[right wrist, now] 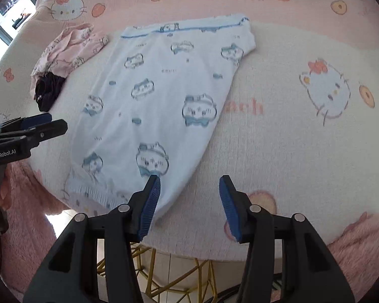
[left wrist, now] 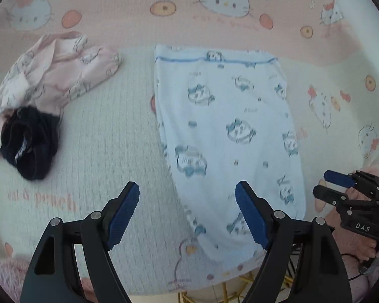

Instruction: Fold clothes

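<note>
A white garment with a blue cartoon print (left wrist: 230, 136) (right wrist: 159, 106) lies folded lengthwise on the cream cloth with a cat print (left wrist: 108, 136) (right wrist: 278, 151), its blue-striped hem at the far end. My left gripper (left wrist: 187, 194) hovers open above the garment's near left edge, nothing between its blue pads. My right gripper (right wrist: 189, 189) is open over the garment's near right corner, also holding nothing. Each gripper shows in the other's view: the right gripper (left wrist: 333, 185) at the right edge, the left gripper (right wrist: 50, 123) at the left edge.
A crumpled pink printed garment (left wrist: 55, 75) (right wrist: 70, 50) and a dark navy bundle (left wrist: 30, 141) (right wrist: 48, 91) lie at the far left. The table's near edge drops off below the grippers, with gold wire legs (right wrist: 164, 272) beneath. Fluffy pink fabric (right wrist: 25, 214) hangs at the sides.
</note>
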The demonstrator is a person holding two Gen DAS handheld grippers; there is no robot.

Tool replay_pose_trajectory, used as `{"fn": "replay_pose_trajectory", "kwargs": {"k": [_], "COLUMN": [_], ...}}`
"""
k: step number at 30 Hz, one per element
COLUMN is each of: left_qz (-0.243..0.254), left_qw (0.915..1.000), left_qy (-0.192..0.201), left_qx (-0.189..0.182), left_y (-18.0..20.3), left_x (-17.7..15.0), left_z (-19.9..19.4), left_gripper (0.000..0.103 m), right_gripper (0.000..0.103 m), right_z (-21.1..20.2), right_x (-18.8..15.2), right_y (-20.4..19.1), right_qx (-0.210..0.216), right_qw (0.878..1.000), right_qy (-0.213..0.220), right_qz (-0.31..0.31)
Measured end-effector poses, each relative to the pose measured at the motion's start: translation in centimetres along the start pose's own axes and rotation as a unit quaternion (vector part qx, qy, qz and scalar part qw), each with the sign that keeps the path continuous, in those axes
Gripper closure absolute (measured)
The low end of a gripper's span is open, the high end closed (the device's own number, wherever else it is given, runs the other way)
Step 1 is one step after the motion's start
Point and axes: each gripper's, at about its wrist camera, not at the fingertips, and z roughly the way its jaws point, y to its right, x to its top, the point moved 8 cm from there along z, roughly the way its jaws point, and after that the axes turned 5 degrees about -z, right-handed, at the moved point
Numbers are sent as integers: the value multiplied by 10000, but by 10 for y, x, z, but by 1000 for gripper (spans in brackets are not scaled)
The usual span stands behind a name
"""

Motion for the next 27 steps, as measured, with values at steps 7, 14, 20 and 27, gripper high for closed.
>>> {"fn": "replay_pose_trajectory", "kwargs": {"k": [7, 14, 20, 27], "left_qz": [346, 686, 1038, 1882], "left_qw": [9947, 9889, 9916, 9784], "left_qy": [-336, -150, 528, 279], "left_qx": [907, 1307, 571, 803], "left_y": [-35, -68, -7, -9], "left_x": [32, 46, 106, 111], "left_z": [62, 46, 70, 112], "left_gripper": [22, 22, 22, 20], "right_gripper": [54, 51, 51, 57], "right_z": [56, 61, 60, 93], "right_x": [45, 39, 121, 148], "right_y": [10, 54, 69, 85], "right_qx": [-540, -384, -232, -449], "right_qw": [9973, 9983, 9991, 9990], "right_qy": [-271, -447, 201, -27], "right_qz": [-410, -17, 308, -1]}}
